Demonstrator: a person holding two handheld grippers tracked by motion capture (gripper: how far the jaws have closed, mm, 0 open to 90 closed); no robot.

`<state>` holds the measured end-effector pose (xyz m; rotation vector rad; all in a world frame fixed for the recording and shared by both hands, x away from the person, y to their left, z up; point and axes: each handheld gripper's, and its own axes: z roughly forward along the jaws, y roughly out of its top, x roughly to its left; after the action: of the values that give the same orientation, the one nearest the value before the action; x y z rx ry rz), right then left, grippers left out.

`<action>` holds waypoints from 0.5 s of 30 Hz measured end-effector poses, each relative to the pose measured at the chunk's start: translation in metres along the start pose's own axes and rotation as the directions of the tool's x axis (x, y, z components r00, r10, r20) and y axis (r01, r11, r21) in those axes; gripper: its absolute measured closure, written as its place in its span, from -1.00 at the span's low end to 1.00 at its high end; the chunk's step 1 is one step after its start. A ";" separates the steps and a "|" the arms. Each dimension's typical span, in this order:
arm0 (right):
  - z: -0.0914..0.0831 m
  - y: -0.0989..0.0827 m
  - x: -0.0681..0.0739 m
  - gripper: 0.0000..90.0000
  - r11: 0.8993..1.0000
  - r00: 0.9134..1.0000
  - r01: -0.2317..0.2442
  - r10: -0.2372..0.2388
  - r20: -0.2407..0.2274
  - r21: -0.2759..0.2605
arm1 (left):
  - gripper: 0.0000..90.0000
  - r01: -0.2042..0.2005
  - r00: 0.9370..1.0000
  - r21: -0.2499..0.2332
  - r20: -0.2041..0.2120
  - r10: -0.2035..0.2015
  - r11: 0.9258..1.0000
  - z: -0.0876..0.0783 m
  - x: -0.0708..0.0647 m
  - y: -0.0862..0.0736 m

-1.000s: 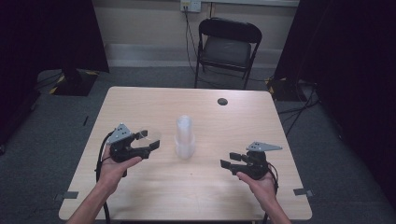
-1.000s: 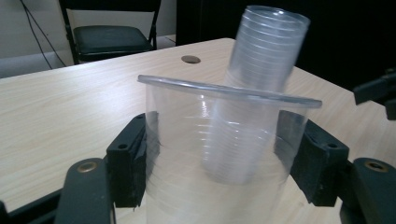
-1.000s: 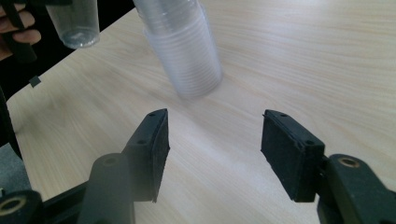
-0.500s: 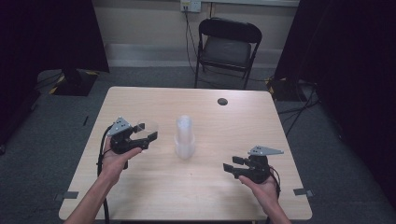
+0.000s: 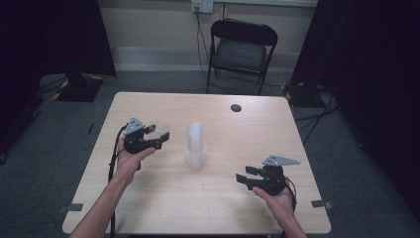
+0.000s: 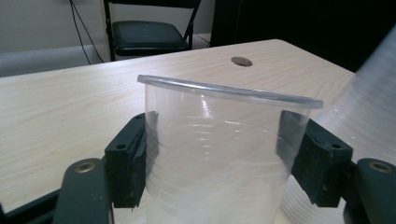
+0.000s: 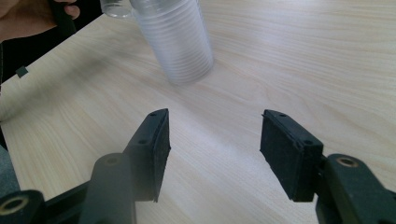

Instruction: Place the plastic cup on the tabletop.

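**A:** Entry, left side. My left tongs [image 5: 159, 135] are pinching a single clear plastic cup [image 6: 219, 154], pads against its wall on both sides in the left gripper view. The jaws have just been opening a little with the cup between them, so I judge the grip is easing, though the pads look in contact.

**B:** Where is the cup relative to the stack?

**A:** The stack of clear cups [image 5: 196, 145] stands mouth down near the middle of the table [image 5: 163, 198], long axis vertical. From the left tongs it lies at about 3 o'clock in the high view, near but apart. The held cup sits upright, rim up, its axis parallel to the stack's.

**B:** Right side?

**A:** Right tongs [image 7: 212, 154] are spread, nothing between the pads, low over the table at about 5 o'clock from the stack and well apart from it. Left hand is the nearer one.

**B:** What does the next move turn on?

**A:** My judgement: the cup is over bare table at 9 o'clock of the stack, so it can go straight down there. Risk is a thin wall springing sideways on release.
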<state>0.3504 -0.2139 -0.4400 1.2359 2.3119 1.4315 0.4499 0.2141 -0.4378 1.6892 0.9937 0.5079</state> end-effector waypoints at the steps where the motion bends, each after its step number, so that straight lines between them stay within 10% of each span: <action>1: 0.000 0.000 0.000 -0.05 1.000 1.000 0.000 0.000 0.001 0.001 | -0.35 -0.008 1.000 0.000 0.005 0.008 1.000 0.003 0.001 0.000; 15: 0.001 -0.002 0.000 0.00 1.000 1.000 -0.001 0.001 -0.005 0.009 | -0.38 -0.005 1.000 0.036 -0.006 0.005 0.999 0.026 0.007 -0.011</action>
<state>0.3493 -0.2134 -0.4424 1.2367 2.3241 1.4280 0.4693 0.2059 -0.4578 1.7231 1.0087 0.5020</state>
